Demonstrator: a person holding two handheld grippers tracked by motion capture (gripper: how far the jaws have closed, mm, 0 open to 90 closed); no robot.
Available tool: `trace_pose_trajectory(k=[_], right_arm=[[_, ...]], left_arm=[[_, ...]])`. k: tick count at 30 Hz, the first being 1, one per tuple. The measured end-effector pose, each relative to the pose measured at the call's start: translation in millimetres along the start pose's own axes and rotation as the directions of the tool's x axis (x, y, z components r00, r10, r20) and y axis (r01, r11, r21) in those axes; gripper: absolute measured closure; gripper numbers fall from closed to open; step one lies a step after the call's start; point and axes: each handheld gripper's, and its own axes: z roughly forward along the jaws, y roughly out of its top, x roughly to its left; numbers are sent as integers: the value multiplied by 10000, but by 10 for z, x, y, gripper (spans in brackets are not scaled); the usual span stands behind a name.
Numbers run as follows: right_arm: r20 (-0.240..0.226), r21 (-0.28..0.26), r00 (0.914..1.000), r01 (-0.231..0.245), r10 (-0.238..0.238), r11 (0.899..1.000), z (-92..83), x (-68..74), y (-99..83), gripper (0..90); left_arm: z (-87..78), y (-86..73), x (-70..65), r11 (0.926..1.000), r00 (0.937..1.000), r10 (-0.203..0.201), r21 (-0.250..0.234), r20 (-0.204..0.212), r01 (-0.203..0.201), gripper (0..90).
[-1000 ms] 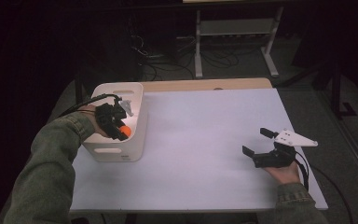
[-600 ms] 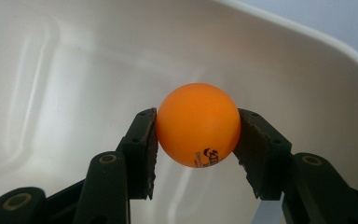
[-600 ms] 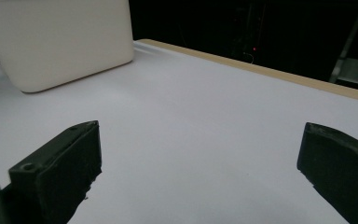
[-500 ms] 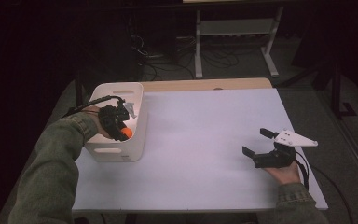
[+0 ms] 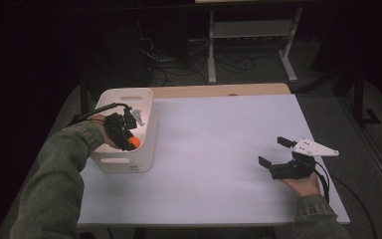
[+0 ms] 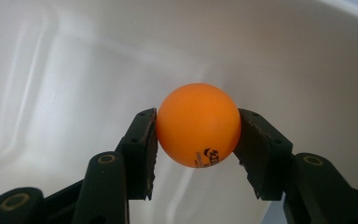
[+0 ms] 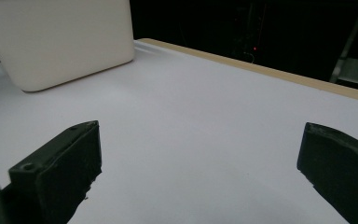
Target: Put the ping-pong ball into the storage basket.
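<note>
The left gripper (image 5: 129,141) hangs inside the white plastic bin (image 5: 144,107) at the left of the high view, and its fingers (image 6: 142,149) are clamped on an orange table-tennis ball (image 6: 198,124). In the left gripper view the ball sits squarely between the two black pads, both pressing its sides, with the bin's pale inner wall behind it and dark print low on its face. In the high view the ball (image 5: 135,143) shows as an orange spot just under the gripper, within the bin's rim. Whether it rests on the bin's floor or is carried clear of it, I cannot tell.

The right gripper (image 5: 276,155) rests at the lower right of the high view on the white counter (image 5: 214,149), well apart from the bin. Its fingers (image 7: 60,172) stand wide open with nothing between them; the right gripper view looks along bare counter toward the bin's outer wall (image 7: 60,42) at upper left.

I judge the step in hand to be the handling of the ball at the bin: either it has just been picked up there or it is about to be let go. If it is to come out, the next move calls for a straight lift that keeps the pinch firm, since a smooth light ball slips easily, and clears the rim before any sideways travel. If it is to stay, the fingers need only part low in the bin so the ball does not bounce
</note>
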Motion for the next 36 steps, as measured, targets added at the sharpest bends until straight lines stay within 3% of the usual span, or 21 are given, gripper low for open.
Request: trace_pose_trajectory(k=[15,21,28,30,36], right_arm=[[1,-24,10000,3,-3,10000,-1,0,1,0],[-1,-25,10000,-2,2,10000,-1,2,1,0],[-4,-6,10000,-11,11,10000,0,4,1,0],[0,-6,10000,-10,10,10000,0,4,1,0],[-1,-3,10000,-15,15,10000,0,3,1,0]], left_arm=[[-115,-46,4,9994,9970,-265,-262,-732,246,323],[-153,-62,3,9985,9958,-451,-339,-797,425,284],[-251,-73,4,9958,9926,-757,-577,-945,705,138],[-304,-69,9,9943,9901,-855,-726,-1111,777,131],[-355,-56,7,9915,9884,-1082,-840,-1068,995,40]])
